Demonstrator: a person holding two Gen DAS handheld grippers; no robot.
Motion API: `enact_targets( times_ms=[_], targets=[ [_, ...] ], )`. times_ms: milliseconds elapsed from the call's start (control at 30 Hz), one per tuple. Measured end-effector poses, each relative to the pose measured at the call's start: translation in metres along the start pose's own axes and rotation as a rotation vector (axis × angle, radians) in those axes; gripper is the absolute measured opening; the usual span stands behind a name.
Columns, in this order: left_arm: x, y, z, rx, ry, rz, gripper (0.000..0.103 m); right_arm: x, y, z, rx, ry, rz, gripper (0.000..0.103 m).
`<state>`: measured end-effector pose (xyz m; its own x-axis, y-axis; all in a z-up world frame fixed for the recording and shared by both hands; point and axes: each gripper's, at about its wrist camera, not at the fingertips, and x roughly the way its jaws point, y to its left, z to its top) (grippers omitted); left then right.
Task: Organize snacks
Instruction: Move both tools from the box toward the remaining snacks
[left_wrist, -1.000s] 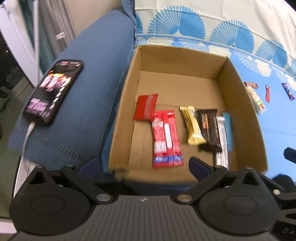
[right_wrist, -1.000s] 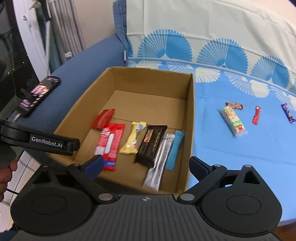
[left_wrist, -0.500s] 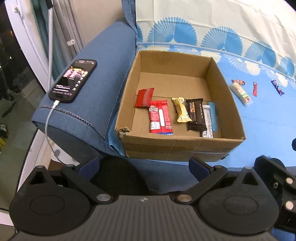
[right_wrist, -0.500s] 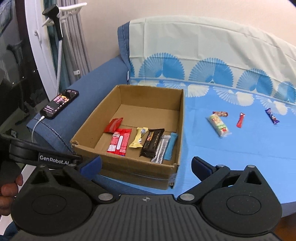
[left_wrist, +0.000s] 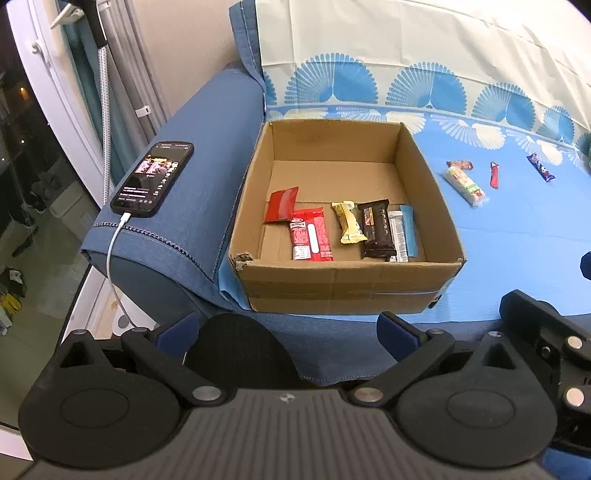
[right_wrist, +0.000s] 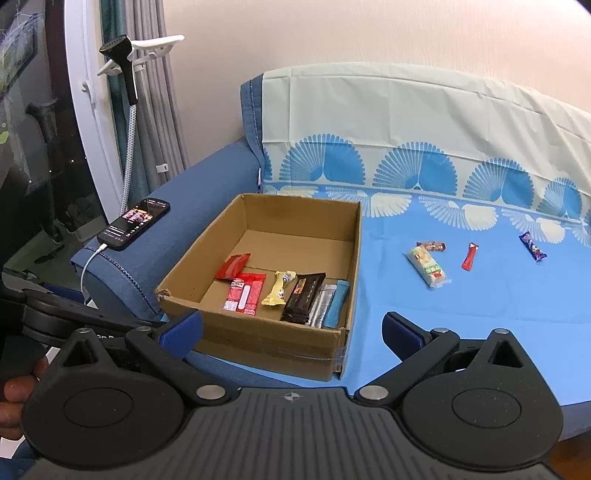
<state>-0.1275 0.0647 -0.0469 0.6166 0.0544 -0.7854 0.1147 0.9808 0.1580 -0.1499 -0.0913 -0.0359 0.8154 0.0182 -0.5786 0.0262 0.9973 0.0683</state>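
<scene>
An open cardboard box (left_wrist: 343, 284) (right_wrist: 258, 332) sits on the blue-sheeted sofa seat. Inside lie a red pouch (left_wrist: 282, 205), a red wafer bar (left_wrist: 310, 238), a yellow bar (left_wrist: 347, 221), a dark chocolate bar (left_wrist: 378, 229), a silver bar and a light blue bar (left_wrist: 410, 229). Loose on the sheet to the right are a pale green-labelled pack (right_wrist: 428, 267), a small brown bar (right_wrist: 431, 246), a red stick (right_wrist: 470, 256) and a purple bar (right_wrist: 532, 246). My left gripper (left_wrist: 291, 328) and right gripper (right_wrist: 291, 328) are open, empty, held back in front of the box.
A phone (left_wrist: 153, 177) on a white charging cable lies on the blue sofa armrest left of the box. A garment steamer (right_wrist: 125, 70) and curtains stand by the window at left. The sofa back has a fan-patterned cover (right_wrist: 406, 122).
Both grippers have pulled back and up from over the box, so the whole box and more of the sofa are in view. The snacks have not moved.
</scene>
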Motion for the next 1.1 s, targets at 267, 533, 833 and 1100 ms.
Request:
enact_targets(
  times_ms=[267,533,833,1100],
  targets=[
    [0.000,0.000,0.000,0.009,0.000,-0.001,0.103,-0.001,0.001,-0.002,0.004,-0.001,0.002,0.102],
    [0.003,-0.002,0.000,0.014,0.013,0.003,0.103,0.003,0.000,-0.003,0.016,0.012,0.005,0.102],
    [0.012,-0.008,0.002,0.035,0.038,0.018,0.103,0.013,-0.007,-0.005,0.040,0.035,0.017,0.102],
    [0.025,-0.022,0.008,0.078,0.071,0.040,0.103,0.029,-0.022,-0.008,0.092,0.066,0.032,0.102]
  ],
)
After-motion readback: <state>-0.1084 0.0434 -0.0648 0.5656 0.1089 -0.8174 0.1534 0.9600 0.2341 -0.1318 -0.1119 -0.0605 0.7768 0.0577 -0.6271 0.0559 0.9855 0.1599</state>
